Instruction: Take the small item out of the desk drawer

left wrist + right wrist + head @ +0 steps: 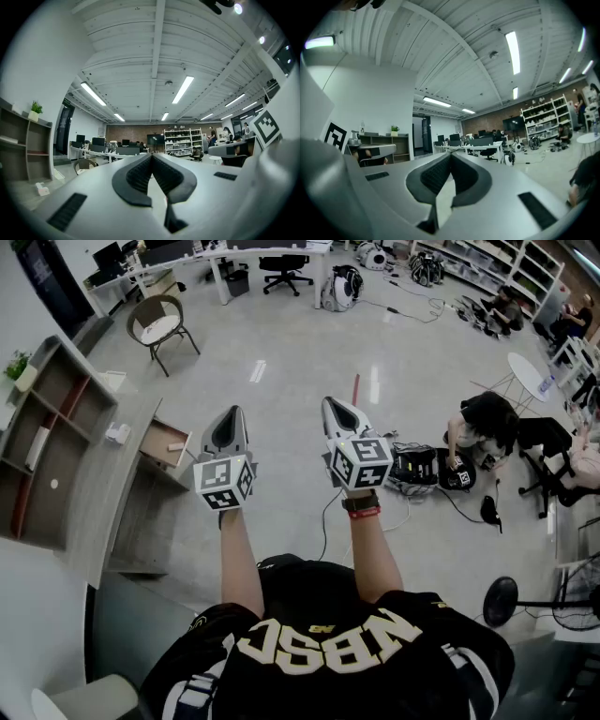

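In the head view the desk drawer (161, 448) stands pulled open at the left, with a small pale item (175, 447) lying inside it. My left gripper (233, 412) is held up in the air to the right of the drawer and apart from it. Its jaws meet at the tip with nothing between them, as the left gripper view (151, 156) confirms. My right gripper (330, 402) floats beside it, further right, also shut and empty (450, 154). Both gripper views point at the ceiling and the far room; the drawer is not in either.
A grey desk (112, 493) with a shelf unit (42, 432) runs along the left; a small white object (117, 433) lies on it. A chair (159, 324) stands behind. A person (483, 423) sits on the floor at right among bags (414, 468) and cables. A fan (506, 601) stands at lower right.
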Tool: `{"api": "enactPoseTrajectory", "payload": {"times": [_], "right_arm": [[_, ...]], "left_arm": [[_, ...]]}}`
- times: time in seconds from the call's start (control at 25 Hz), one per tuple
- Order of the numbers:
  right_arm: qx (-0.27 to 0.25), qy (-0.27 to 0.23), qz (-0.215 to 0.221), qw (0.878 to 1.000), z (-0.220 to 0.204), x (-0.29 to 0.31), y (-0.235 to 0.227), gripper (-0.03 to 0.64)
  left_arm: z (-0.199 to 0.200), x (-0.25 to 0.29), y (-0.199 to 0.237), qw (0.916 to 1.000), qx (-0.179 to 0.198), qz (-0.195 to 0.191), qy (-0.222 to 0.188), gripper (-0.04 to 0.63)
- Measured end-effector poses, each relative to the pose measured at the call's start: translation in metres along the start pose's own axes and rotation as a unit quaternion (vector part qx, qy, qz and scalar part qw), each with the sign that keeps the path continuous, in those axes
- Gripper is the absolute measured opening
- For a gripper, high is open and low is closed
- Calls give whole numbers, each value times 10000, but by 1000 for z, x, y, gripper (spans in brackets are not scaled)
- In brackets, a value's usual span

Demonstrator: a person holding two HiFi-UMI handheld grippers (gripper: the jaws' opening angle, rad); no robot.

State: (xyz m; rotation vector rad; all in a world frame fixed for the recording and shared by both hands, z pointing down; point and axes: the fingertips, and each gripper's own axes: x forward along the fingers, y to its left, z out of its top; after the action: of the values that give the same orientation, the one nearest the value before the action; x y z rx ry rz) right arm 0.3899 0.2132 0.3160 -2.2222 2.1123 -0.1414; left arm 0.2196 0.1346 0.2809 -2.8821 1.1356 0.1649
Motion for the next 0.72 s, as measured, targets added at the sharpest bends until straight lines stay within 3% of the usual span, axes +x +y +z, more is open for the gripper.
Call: {"api": "enactPoseTrajectory", "payload": {"times": [0.36, 0.56, 0.72], "right_arm": [[104, 251, 205, 9994, -16, -2, -18, 8], [534, 345, 609, 9961, -34, 28, 7, 8], [583, 405, 868, 9937, -40, 54, 33, 8]], "left_arm": [[-7, 0, 0, 9995, -155, 286, 62, 15], [-27, 0, 9, 9990, -121, 304, 291, 15], [-33, 1, 25, 9987, -120, 369, 326, 15]]}}
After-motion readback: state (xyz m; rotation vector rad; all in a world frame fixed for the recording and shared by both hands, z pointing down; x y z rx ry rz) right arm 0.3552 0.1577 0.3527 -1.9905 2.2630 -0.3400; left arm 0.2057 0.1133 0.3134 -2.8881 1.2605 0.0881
